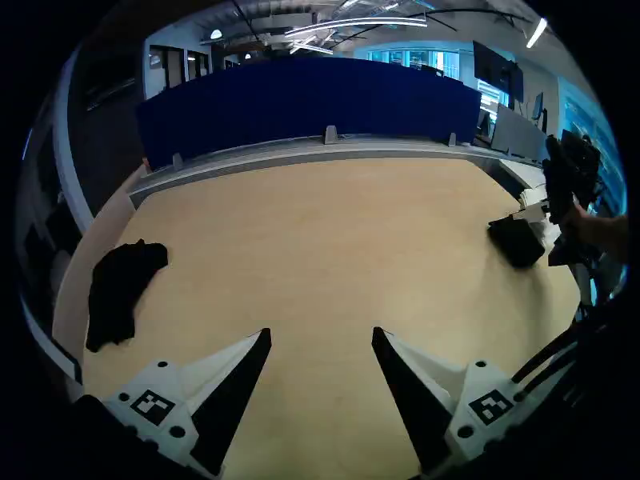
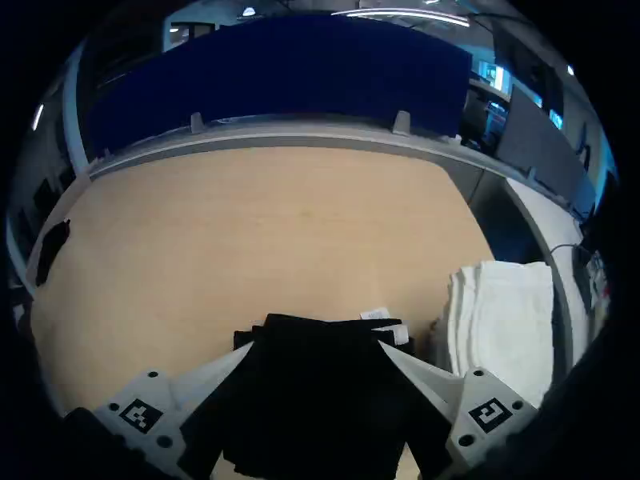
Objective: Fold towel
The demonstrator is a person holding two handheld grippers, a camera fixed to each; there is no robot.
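Note:
A folded black towel (image 2: 320,392) lies on the light wooden table (image 2: 240,232), between the fingers of my right gripper (image 2: 316,346). The fingers stand wide apart, so this gripper is open around the towel. In the left gripper view the same towel (image 1: 516,242) sits at the far right, with the right gripper (image 1: 534,218) and the hand holding it just over it. A crumpled black towel (image 1: 124,292) lies near the table's left edge, also seen small as the far-left black towel (image 2: 52,248). My left gripper (image 1: 320,334) hovers open over bare table, holding nothing.
A stack of folded white towels (image 2: 504,320) rests right of the folded black towel, at the table's right edge. A blue partition (image 1: 312,100) runs along the table's far side. Office desks and monitors (image 1: 500,68) stand beyond.

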